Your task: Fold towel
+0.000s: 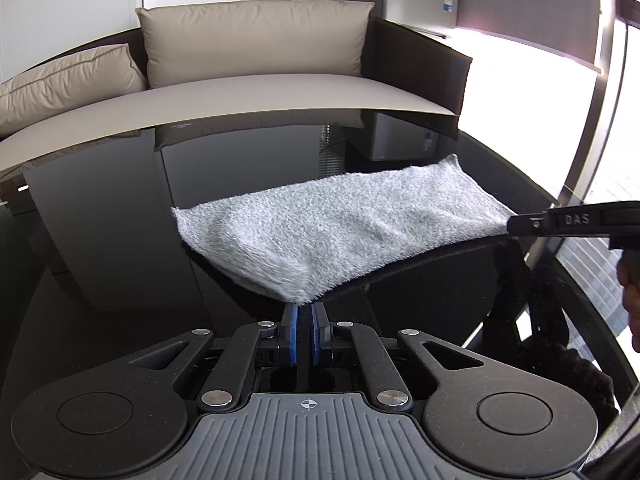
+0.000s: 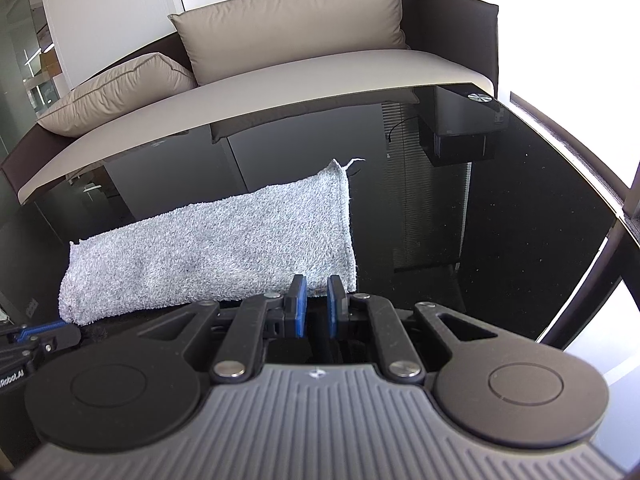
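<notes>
- where the left gripper (image 1: 304, 310) meets the towel (image 1: 340, 228), its blue pads sit pressed together on a near corner.
- right gripper (image 2: 318, 292) pinches the other near corner, its pads almost together with grey pile between them.
- towel hangs stretched between both grippers, its near edge lifted, the far part lying on the black glass table (image 2: 500, 208).
- a frayed thread sticks out at the towel's far corner.
- beyond the table stands a sofa (image 1: 256, 84) with beige cushions (image 2: 288, 20).
</notes>
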`<action>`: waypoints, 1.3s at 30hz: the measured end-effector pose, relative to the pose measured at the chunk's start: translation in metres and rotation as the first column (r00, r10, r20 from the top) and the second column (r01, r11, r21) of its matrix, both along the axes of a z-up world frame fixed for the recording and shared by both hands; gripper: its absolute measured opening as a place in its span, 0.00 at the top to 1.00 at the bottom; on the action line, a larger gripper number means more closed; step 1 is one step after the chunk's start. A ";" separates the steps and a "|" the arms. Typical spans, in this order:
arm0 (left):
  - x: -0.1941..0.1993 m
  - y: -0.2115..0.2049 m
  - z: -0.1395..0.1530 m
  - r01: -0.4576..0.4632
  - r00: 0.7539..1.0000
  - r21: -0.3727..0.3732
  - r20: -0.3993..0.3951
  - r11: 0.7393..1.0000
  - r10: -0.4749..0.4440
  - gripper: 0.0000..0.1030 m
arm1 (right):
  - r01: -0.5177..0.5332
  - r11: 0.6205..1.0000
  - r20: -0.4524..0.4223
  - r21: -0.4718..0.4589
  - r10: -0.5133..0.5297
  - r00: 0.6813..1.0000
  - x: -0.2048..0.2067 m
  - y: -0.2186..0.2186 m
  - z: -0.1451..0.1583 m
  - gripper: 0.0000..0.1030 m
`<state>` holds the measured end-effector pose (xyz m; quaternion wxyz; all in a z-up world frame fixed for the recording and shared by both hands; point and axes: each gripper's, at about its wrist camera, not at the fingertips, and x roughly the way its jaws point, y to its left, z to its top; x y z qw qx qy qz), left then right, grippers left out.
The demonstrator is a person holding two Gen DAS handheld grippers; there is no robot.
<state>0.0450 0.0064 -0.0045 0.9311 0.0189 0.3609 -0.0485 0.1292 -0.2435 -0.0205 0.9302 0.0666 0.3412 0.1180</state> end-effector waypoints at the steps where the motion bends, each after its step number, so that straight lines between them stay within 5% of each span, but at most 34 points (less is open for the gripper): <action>1: -0.004 -0.005 0.000 0.016 1.000 0.001 0.000 1.000 -0.016 0.94 | 0.000 1.000 -0.003 0.002 0.000 1.000 0.001 0.000 -0.001 0.89; 8: -0.018 -0.018 -0.004 0.043 0.999 0.016 0.014 0.999 -0.043 0.93 | 0.023 1.000 -0.004 0.015 -0.023 1.000 0.008 -0.006 -0.002 0.89; 19: 0.003 0.021 0.001 -0.102 0.994 0.000 0.030 0.995 0.102 0.77 | 0.002 1.000 -0.008 0.002 -0.002 1.000 0.008 0.000 -0.001 0.86; 24: 0.005 0.026 0.001 -0.124 0.992 0.001 0.031 0.992 0.124 0.62 | 0.002 1.000 -0.002 -0.015 -0.002 1.000 0.012 0.003 -0.002 0.85; 39: 0.009 0.033 0.010 -0.122 0.991 -0.024 0.055 0.992 0.123 0.50 | 0.048 0.998 0.005 -0.047 -0.047 0.999 0.046 -0.007 -0.003 0.85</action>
